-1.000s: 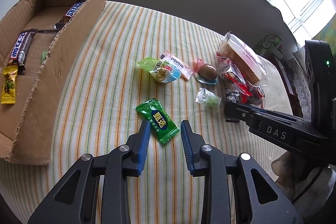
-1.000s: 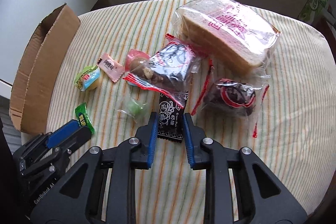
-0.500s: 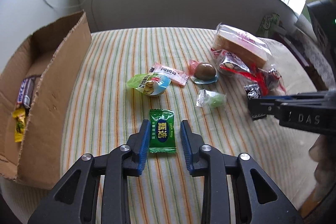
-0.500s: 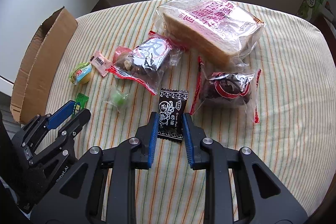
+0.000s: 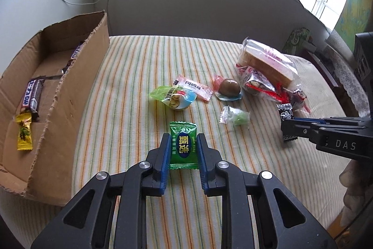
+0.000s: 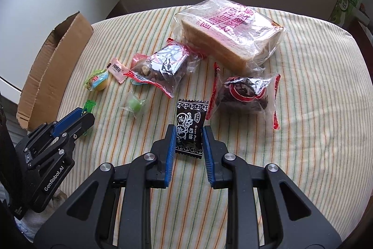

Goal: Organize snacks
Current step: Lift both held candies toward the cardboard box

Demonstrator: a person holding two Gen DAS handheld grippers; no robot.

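The left gripper (image 5: 182,146) pinches a green candy (image 5: 183,148) between its blue fingers (image 5: 164,156); the right gripper (image 6: 188,137) likewise clamps a black plum candy (image 6: 189,129). Both sweets sit low over the striped worktop (image 5: 130,76). From the green candy, a pale green sweet (image 5: 235,117) lies at two o'clock, and the cardboard box (image 5: 67,95) holding bars stands at nine o'clock
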